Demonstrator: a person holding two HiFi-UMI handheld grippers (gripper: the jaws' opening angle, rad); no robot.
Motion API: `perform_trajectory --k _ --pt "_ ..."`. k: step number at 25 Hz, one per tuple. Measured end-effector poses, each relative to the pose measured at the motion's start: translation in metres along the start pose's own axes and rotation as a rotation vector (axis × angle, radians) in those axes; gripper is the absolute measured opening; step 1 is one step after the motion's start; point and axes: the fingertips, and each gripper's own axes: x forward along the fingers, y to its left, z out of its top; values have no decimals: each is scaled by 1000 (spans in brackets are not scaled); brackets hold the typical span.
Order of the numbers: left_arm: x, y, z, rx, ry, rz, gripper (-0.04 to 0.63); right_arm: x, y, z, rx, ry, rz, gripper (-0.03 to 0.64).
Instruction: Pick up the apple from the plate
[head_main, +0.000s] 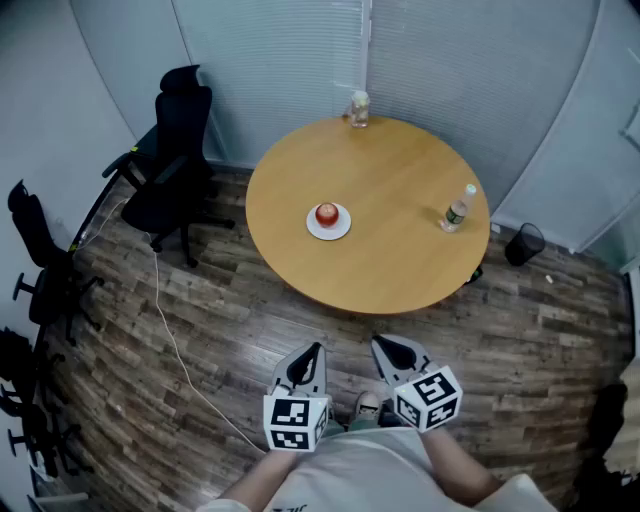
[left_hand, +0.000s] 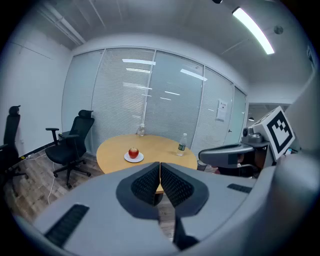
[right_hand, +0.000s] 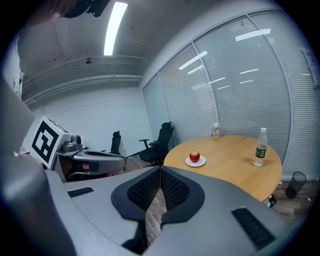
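A red apple (head_main: 327, 213) rests on a small white plate (head_main: 329, 229) near the middle of a round wooden table (head_main: 400, 270). The left gripper view shows the apple (left_hand: 133, 152) on the plate (left_hand: 134, 159) far ahead, and so does the right gripper view, with apple (right_hand: 194, 157) on plate (right_hand: 195, 162). Both grippers are held well short of the table, over the floor. My left gripper (head_main: 312, 352) is shut with nothing in it. My right gripper (head_main: 385, 345) is shut and empty too.
A plastic water bottle (head_main: 459, 208) stands at the table's right side and a glass jar (head_main: 359, 109) at its far edge. Black office chairs (head_main: 170, 160) stand to the left, a cable (head_main: 170, 330) lies on the wooden floor, and a black bin (head_main: 524, 243) sits at right.
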Motion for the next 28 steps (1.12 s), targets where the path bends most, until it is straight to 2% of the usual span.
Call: perform_trajectory --k 8,13,25,28 --pt "-6 5 -1 -2 0 0 3 -4 5 -1 0 -9 -15 31" --pt "-8 12 0 0 -3 -17 3 -3 -1 0 52 -30 -57 32" --pt "-11 25 -4 90 -11 -74 3 16 20 -6 51 -15 -104 32" --pt "3 25 -3 75 -4 -93 3 23 14 -8 55 -6 -96 32"
